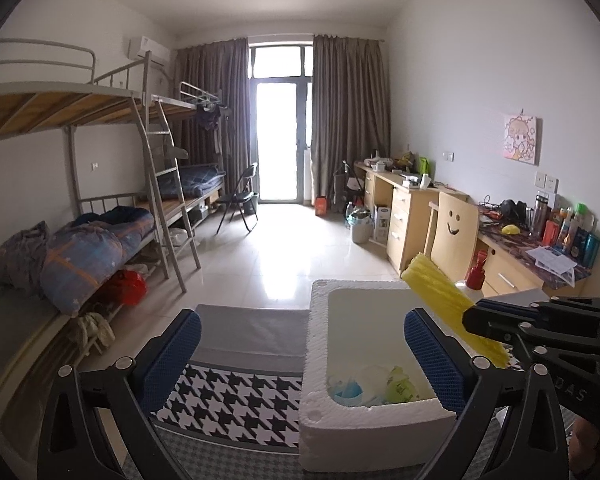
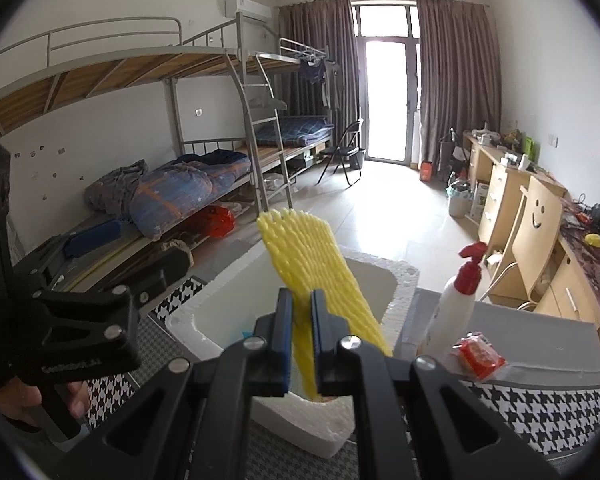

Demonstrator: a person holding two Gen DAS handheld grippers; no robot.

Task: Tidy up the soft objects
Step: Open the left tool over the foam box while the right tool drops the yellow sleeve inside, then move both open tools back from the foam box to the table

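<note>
The right tongs (image 2: pixel 301 344) are clamped on a yellow ribbed foam net sleeve (image 2: pixel 312 264), their blue-padded tips pressed against its lower part so that it slants up and away over a white polystyrene foam box (image 2: pixel 400 280). The left tongs (image 1: pixel 302 354) stand wide apart with nothing between their blue pads (image 1: pixel 168 356), framing the near wall of that box. Seen from the left wrist, the sleeve crosses above the box's right rim, held aloft and touching nothing but the tongs that grip it. Low in the box lie a pale blue crumpled item (image 1: pixel 350 390) and a yellow-green crumpled item (image 1: pixel 398 386); what they are made of is hard to tell from here. The box rests on a bench covered with a black-and-white houndstooth cloth (image 1: pixel 236 404) and a grey mat (image 1: pixel 252 332). Just beside the box, on its right in the right wrist view, stand a white spray bottle with a red trigger head (image 2: pixel 456 300) and a red packet in clear wrap (image 2: pixel 480 354). Farther off, a pale wooden chair with a smiling face (image 1: pixel 454 236) sits against a cluttered wooden desk (image 1: pixel 512 272), metal bunk beds (image 1: pixel 156 184) line the left wall, and brown curtains (image 1: pixel 348 120) flank a bright glass door.
</note>
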